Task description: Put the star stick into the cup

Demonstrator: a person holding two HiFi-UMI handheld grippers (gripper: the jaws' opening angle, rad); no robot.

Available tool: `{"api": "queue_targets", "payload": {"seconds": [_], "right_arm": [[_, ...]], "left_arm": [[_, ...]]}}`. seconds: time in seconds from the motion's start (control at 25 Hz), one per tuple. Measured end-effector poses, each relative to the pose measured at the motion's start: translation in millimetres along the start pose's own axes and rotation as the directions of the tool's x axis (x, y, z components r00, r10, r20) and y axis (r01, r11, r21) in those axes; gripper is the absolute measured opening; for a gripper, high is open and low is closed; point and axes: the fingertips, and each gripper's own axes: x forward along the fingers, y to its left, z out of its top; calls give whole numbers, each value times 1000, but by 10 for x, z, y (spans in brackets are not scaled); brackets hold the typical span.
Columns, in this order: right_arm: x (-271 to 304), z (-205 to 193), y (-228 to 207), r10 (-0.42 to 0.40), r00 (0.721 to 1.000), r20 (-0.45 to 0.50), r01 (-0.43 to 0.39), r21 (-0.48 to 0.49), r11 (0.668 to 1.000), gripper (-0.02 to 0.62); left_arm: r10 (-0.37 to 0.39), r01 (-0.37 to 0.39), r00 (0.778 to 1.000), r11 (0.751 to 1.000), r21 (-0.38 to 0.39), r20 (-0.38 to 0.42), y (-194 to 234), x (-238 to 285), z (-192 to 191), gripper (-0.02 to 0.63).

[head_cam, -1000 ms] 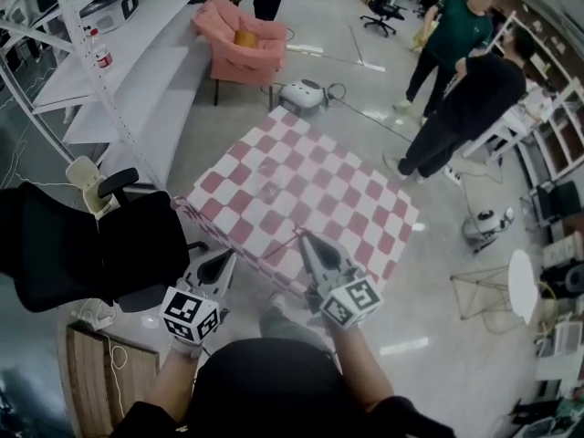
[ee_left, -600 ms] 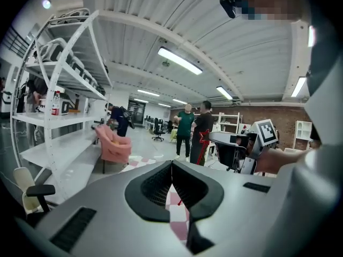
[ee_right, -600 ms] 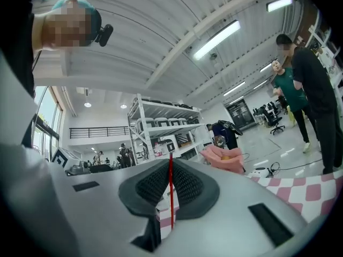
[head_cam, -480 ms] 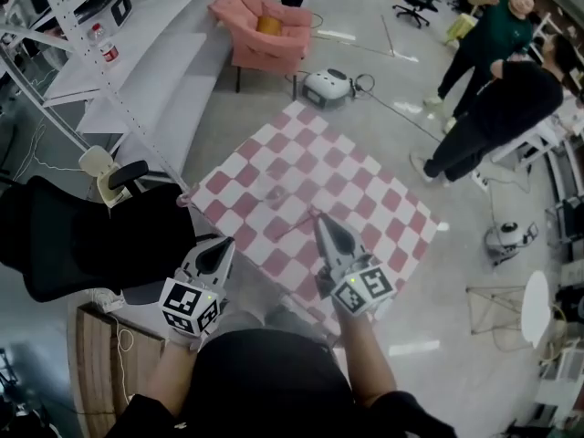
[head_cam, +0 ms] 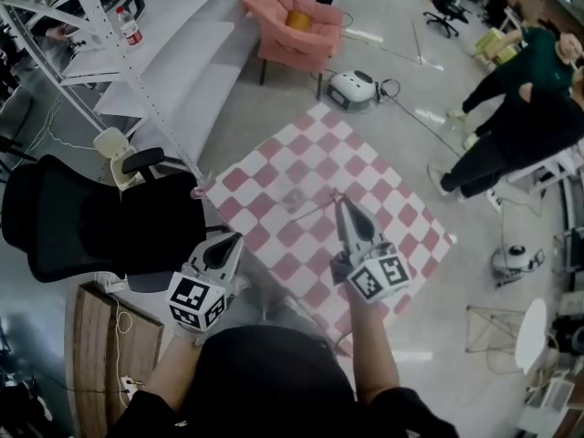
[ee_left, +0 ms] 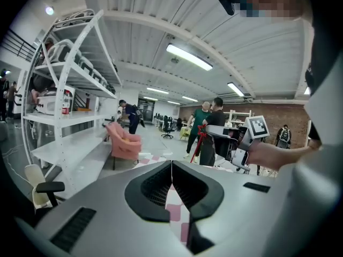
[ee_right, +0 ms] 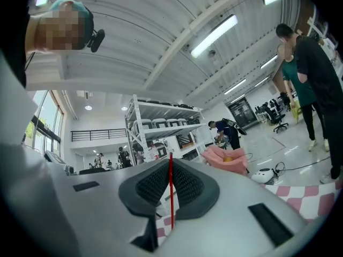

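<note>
Right gripper view: star stick [ee_right: 171, 194] is pinched by the right claw [ee_right: 170, 165], jaws closed on it. A faint clear cup [head_cam: 294, 198] is seen near, left of the claw tip, on the checkered surface [head_cam: 401, 226]. Stick should be centred over the rim, then lowered straight. Left claw [ee_left: 171, 167] is pressed together, empty.

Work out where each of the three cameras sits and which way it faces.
Head view: on the person's head, facing steeply down at the checked table; both forearms, left gripper and right gripper show.
Left gripper view: on the left gripper, facing along its shut jaws across the room; the right gripper with the star stick shows.
Right gripper view: on the right gripper, facing along jaws shut on the star stick, towards shelving.
Shared: all three show the pink armchair.
</note>
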Motion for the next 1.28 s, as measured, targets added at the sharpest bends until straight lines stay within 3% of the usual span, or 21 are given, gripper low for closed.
{"api": "queue_targets", "payload": {"seconds": [0.48, 1.28], "right_arm": [[658, -54, -393, -30, 1000, -5, 31, 15, 999, 26], [1264, -1239, -858, -13, 969, -247, 30, 66, 997, 26]], "left_arm": [[29, -30, 998, 999, -23, -47, 383, 183, -45, 43], [84, -97, 985, 992, -81, -148, 704, 463, -405, 43]]}}
